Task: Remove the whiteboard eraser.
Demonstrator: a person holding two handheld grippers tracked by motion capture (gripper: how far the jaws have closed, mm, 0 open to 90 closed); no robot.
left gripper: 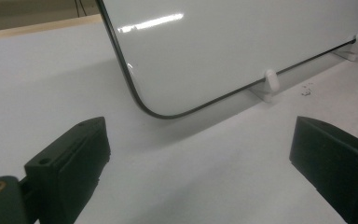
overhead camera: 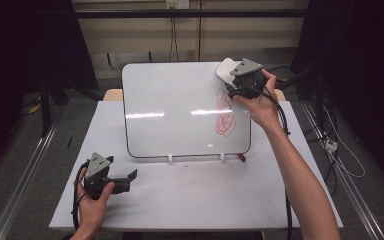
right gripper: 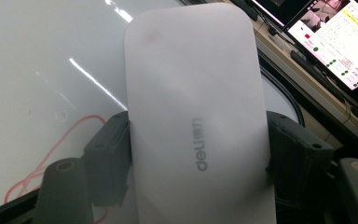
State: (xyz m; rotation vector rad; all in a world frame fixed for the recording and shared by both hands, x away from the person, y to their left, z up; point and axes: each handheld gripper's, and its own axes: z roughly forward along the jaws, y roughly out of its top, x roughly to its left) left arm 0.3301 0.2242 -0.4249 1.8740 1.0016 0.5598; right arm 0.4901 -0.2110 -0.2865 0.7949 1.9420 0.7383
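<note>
Right gripper (overhead camera: 230, 80): raised at the far right corner of the whiteboard, its two black jaws clamped on the long sides of the eraser; the pads press flat against both edges in the right gripper view.
Eraser (right gripper: 196, 112): a white, rounded oblong with a grey "deli" mark on its top, held between the right jaws; in the high view it pokes out past the gripper over the board's top right corner (overhead camera: 225, 69).
Whiteboard (overhead camera: 180, 107): a white panel with a dark rim and rounded corners, propped at a tilt on two small white feet (left gripper: 271, 80) at its near edge; ceiling lights glint across it.
Red scribble (overhead camera: 225, 116): loops of red marker on the right part of the board, just below the right gripper; the same red lines show beside the left-hand jaw in the right gripper view (right gripper: 51, 154).
Left gripper (overhead camera: 130, 176): resting low on the near left of the table, well apart from the board's near left corner; its jaws stand wide apart with nothing between them, only bare tabletop.
Table (overhead camera: 190, 195): a white surface carrying the board, with a few dark specks near the right foot.
Right hand (overhead camera: 260, 107): reaches from the bottom right, arm stretched across the table's right side.
Left hand (overhead camera: 92, 200): wrapped round the left gripper's body at the near edge.
Monitor (right gripper: 340, 42): lit screen beyond the board, seen past the eraser in the right gripper view.
</note>
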